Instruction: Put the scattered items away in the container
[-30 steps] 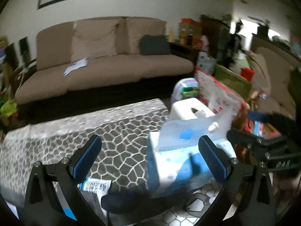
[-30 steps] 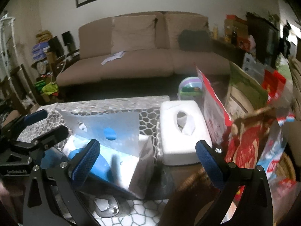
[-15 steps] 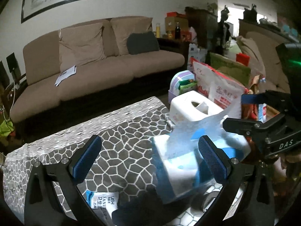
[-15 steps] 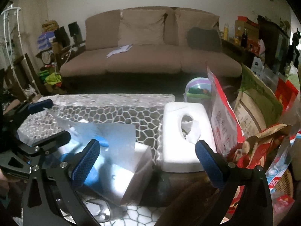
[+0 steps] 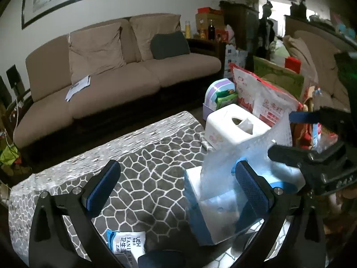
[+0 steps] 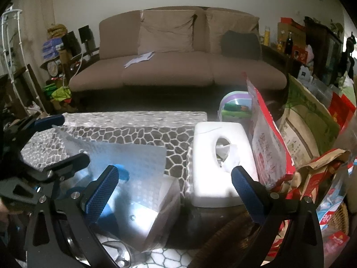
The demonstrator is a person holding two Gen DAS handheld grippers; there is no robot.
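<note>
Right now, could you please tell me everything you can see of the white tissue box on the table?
The white tissue box is a rounded, smooth box, apparently plastic, lying flat on the patterned tablecloth. Its top has an oval opening with a tissue poking out, and one side carries a small faint print. A red-and-white bag stands close on one side, the blue-and-white pack on the other. Neither gripper touches it.

The table wears a matt grey cloth with a white web pattern. A pack near its right edge is wrapped in clear, glossy plastic film, beside a smooth white plastic tissue box. The sofa is soft tan cloth.
</note>
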